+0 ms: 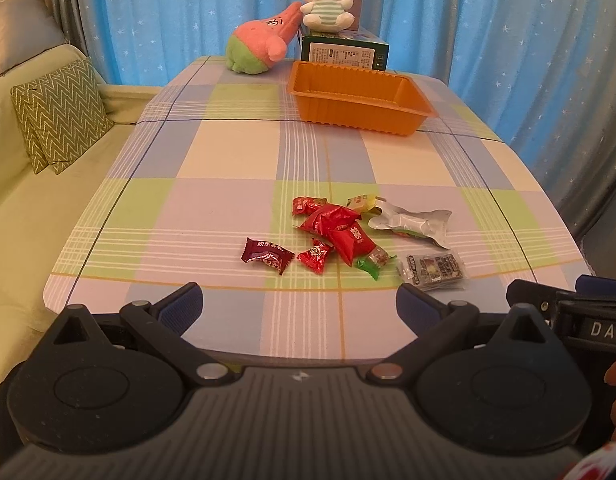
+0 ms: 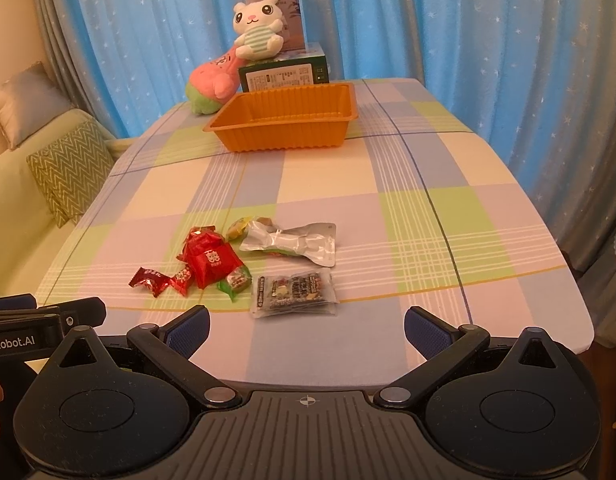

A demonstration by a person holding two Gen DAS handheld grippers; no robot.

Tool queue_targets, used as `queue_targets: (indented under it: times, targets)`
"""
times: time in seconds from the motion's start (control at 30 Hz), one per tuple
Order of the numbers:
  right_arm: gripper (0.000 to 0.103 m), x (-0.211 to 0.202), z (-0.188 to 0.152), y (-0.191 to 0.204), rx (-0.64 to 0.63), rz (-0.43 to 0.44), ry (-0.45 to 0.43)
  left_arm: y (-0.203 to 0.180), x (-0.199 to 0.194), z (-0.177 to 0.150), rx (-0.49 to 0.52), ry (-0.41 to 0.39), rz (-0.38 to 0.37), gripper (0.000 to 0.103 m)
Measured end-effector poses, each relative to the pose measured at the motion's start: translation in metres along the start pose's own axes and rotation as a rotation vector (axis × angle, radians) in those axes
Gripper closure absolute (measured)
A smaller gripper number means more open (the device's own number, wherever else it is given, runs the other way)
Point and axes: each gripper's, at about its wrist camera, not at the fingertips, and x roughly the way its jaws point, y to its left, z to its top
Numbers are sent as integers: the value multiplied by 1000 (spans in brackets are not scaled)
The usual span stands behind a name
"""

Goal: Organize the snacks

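Snacks (image 1: 348, 236) all lie near the table's (image 1: 227, 152) front edge, tray (image 1: 360, 96) bare, both grippers' (image 1: 299, 300) (image 2: 305, 326) jaws apart, holding nothing.

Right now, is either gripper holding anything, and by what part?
Nothing is held. The left gripper and right gripper are both open and empty, short of the snack pile; the orange tray has nothing visible in it.

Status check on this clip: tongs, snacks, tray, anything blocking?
Left tongs and right tongs open, empty. Wrapped snack pile loose on checked tablecloth. Orange plastic tray empty, far side. Nothing between.
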Motion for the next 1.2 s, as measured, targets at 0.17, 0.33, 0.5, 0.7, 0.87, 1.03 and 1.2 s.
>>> queue_targets:
  times: [0.17,0.33,0.5,0.7,0.87,1.03,1.2]
  targets:
    - [0,-1,0,0,3,1,-3,0,0,1,-1,1,-5,1]
    - [0,-1,0,1,1,-1,-2,1,0,1,-2,1,-8,1]
    - [0,0,1,2,0,0,-1,1,0,1,-1,1,-8,1]
    - [0,-1,1,2,0,-1,-1,2,0,2,0,1,-10,1]
    - [0,1,1,2,0,-1,-2,1,0,2,2,0,-10,1]
    - [0,0,1,2,0,-1,-2,1,0,2,2,-1,-10,1]
    - [0,1,1,3,-1,-2,-2,1,-1,3,2,0,-12,1]
